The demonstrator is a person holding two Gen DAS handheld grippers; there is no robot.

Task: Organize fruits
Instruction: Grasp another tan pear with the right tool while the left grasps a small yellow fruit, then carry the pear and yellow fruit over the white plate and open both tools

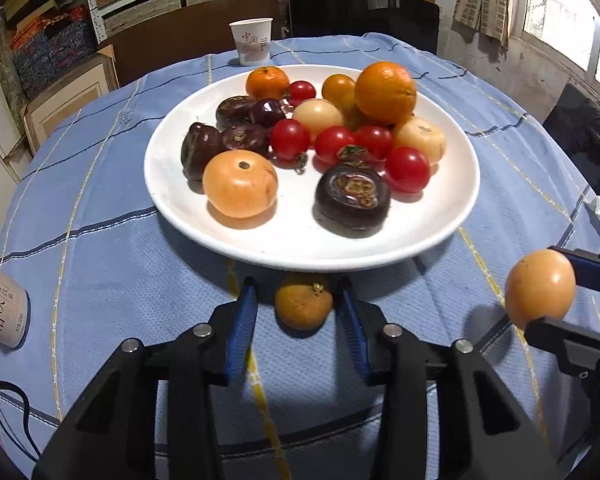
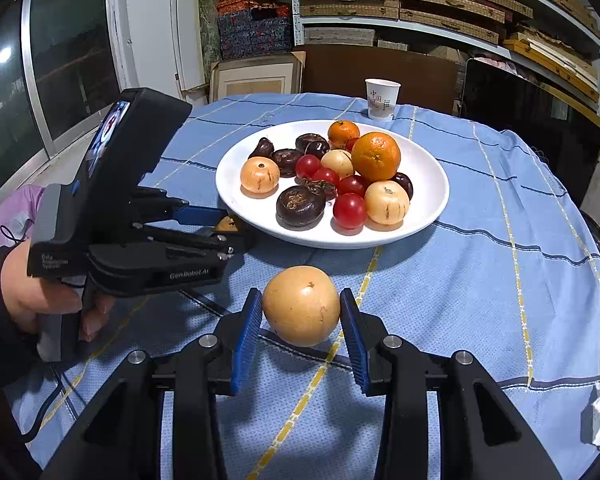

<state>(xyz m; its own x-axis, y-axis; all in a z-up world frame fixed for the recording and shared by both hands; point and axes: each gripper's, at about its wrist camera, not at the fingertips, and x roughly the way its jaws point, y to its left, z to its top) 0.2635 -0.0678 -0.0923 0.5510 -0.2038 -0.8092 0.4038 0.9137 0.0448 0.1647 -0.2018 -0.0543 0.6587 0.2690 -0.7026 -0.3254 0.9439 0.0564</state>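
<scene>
On the left, the left tool (image 1: 298,312) stands open around a small orange fruit (image 1: 304,306) lying on the desk (image 1: 112,264) just beside the white plate (image 1: 168,200); closing carelessly could knock the rim. To the right, the right tool (image 2: 300,312) grips a tan round fruit (image 2: 301,305), which could slip if the hold is light. The plate is crowded; a paper cup (image 2: 382,99) stands behind it

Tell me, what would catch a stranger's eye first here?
Probably the white plate heaped with fruit in the middle of the blue cloth, a big orange on top. Nearer, each handheld gripper has a fruit between its blue fingers: the right gripper a smooth yellow fruit, the left gripper a small tangerine.
</scene>
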